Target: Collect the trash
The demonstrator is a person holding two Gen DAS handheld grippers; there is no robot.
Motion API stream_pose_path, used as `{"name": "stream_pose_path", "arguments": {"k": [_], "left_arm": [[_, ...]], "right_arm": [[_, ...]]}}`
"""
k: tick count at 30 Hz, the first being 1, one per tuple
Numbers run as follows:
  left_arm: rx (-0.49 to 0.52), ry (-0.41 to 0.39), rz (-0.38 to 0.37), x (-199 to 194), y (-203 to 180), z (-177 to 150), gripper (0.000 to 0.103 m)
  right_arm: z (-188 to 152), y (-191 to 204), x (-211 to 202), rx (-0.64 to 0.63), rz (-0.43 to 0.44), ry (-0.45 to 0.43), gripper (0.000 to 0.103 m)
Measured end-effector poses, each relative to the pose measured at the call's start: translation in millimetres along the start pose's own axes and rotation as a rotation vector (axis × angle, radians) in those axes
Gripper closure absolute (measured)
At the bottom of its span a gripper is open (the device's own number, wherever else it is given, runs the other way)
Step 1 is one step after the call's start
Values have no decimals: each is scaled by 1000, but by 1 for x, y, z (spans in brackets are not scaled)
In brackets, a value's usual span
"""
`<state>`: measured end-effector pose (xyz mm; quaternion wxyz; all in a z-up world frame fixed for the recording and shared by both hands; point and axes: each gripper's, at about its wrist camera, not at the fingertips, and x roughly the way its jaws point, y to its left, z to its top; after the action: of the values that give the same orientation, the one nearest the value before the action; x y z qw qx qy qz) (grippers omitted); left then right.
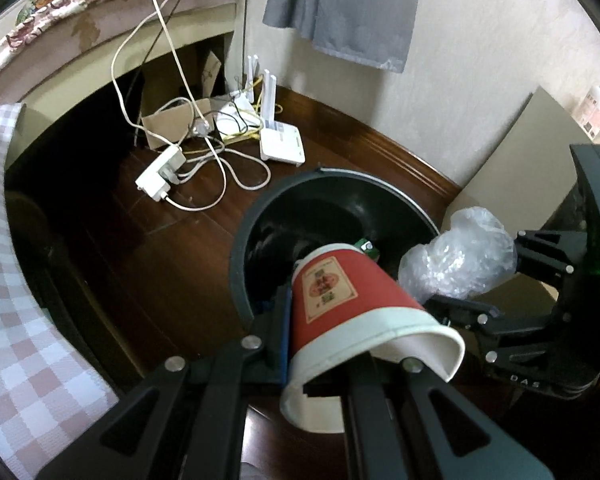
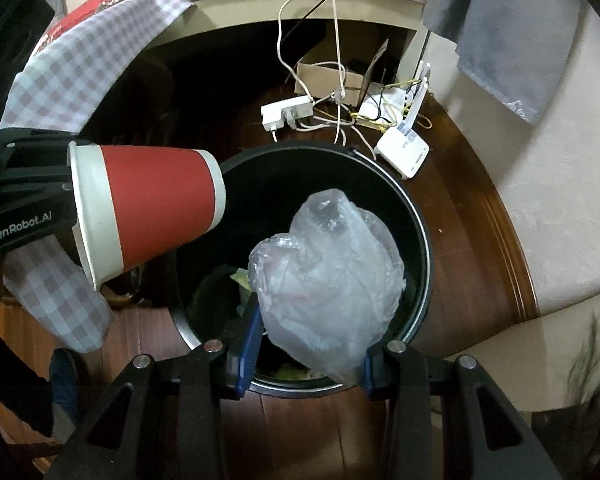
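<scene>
One red paper cup [image 2: 152, 212], clamped in the left gripper [image 1: 332, 320], lies sideways over the one black bin [image 2: 420, 232], base pointing rightward; one crumpled clear plastic bag [image 2: 328, 276] is pinched by the right gripper [image 2: 306, 344] above the bin's mouth

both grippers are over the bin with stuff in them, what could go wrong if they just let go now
The red paper cup in the left gripper lies on its side near the edge of the black bin, so it may clip the rim and roll onto the wooden floor.

The clear plastic bag in the right gripper is light and crumpled; it might cling to a finger or drift.

The two grippers sit close together, so they could bump.
</scene>
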<state>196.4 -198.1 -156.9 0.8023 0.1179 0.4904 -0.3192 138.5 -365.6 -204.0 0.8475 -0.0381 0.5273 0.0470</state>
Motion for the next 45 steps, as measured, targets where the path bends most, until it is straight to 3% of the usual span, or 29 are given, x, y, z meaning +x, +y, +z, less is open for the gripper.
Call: {"name": "stream_pose_path", "arguments": {"k": [4, 5, 6, 7, 8, 10, 13, 20, 45], "left_arm": [[-8, 34, -24, 14, 0, 1, 98], [-13, 50, -39, 19, 0, 1, 92], [-24, 74, -45, 26, 1, 2, 65], [-42, 93, -20, 33, 4, 2, 45], [-58, 92, 25, 36, 6, 1, 17], [-70, 73, 48, 33, 9, -1, 6], [-59, 56, 67, 29, 7, -5, 6], [-75, 49, 104, 26, 7, -14, 5], [-42, -119, 160, -61, -17, -24, 4]], "right_arm": [[2, -1, 9, -25, -1, 13, 60], [3, 0, 12, -38, -2, 12, 58], [4, 1, 16, -56, -14, 9, 54], [4, 0, 23, -73, -59, 17, 33], [3, -1, 28, -80, -116, 26, 12], [2, -8, 28, -64, -151, 16, 9], [0, -20, 23, -20, -190, 6, 0], [-6, -41, 17, 96, -210, 32, 0], [-26, -7, -65, 152, -215, -108, 0]]}}
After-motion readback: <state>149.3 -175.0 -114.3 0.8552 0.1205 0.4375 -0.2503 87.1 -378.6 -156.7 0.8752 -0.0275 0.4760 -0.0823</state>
